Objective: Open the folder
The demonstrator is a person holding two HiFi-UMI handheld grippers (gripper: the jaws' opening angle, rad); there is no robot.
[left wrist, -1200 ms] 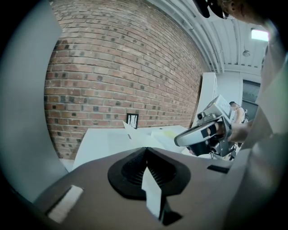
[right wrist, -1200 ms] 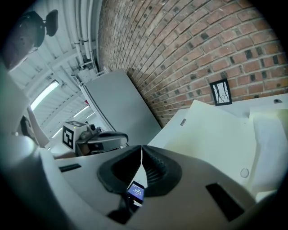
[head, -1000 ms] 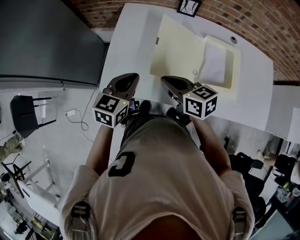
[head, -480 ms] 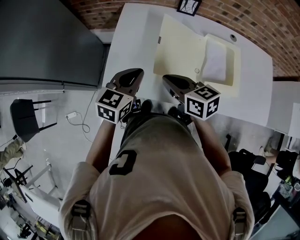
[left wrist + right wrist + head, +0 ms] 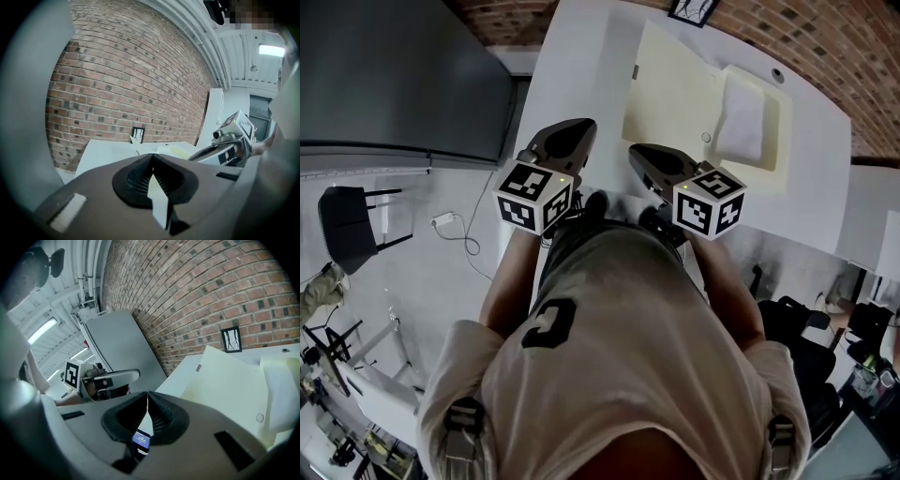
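Hovering shut, empty: left gripper (image 5: 578, 129) and right gripper (image 5: 639, 153), held short of the folder (image 5: 675, 89).
Little has been moved; folder lies spread, paper (image 5: 742, 120) exposed, seemingly open.

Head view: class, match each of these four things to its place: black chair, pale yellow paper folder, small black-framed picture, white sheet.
Things: 1 black chair; 2 pale yellow paper folder; 3 small black-framed picture; 4 white sheet.
Places: A on the middle of the white table; B on the folder's right part; C on the floor, left of the table; D at the table's far edge, by the brick wall.
Pairs: 1-C; 2-A; 3-D; 4-B.
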